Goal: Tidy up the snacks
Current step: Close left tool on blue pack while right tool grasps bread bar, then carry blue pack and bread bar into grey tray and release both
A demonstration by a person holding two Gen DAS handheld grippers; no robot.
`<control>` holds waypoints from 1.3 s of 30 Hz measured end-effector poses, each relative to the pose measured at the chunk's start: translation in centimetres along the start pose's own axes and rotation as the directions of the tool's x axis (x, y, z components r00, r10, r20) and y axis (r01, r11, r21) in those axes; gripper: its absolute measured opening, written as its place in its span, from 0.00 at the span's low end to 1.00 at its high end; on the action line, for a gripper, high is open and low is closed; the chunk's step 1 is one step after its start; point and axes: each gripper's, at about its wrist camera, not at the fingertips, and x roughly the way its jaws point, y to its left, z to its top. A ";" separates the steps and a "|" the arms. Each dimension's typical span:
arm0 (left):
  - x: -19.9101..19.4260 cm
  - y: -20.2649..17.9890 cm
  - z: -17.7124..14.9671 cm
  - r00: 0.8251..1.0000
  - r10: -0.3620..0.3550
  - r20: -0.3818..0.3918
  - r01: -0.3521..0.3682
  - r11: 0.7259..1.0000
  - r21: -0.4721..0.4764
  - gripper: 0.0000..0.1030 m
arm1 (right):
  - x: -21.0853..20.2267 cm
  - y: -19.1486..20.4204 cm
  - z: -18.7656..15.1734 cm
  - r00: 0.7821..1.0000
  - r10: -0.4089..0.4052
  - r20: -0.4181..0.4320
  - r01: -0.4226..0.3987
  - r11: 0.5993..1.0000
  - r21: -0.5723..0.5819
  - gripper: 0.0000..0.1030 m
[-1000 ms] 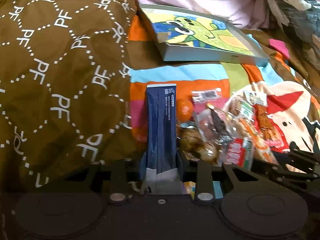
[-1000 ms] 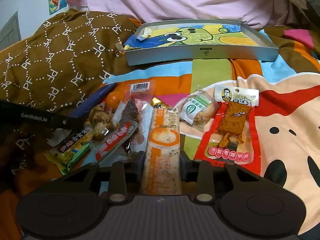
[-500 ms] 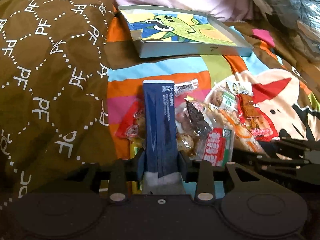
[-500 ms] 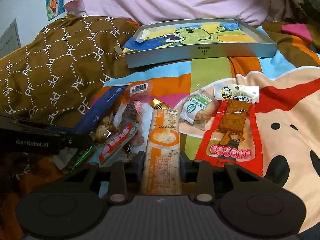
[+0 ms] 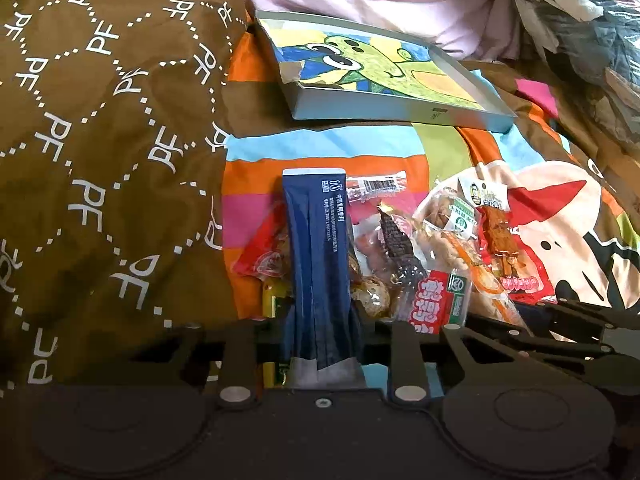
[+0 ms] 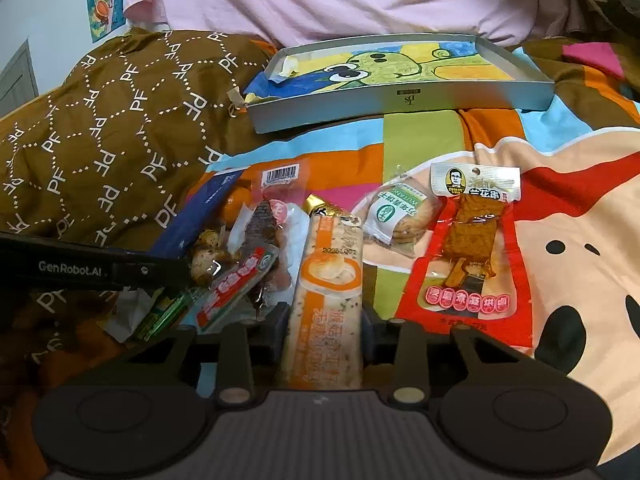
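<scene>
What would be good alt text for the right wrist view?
The right tongs grip an orange-and-white snack bar above a colourful blanket scattered with packaged snacks. Behind them lies a grey tray with a green cartoon picture inside.
</scene>
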 end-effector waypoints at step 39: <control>-0.1 -5.7 12.0 0.952 0.042 0.302 -0.038 0.999 -0.018 0.24 | -0.3 -1.7 10.4 0.956 0.026 0.293 0.040 0.975 -0.218 0.36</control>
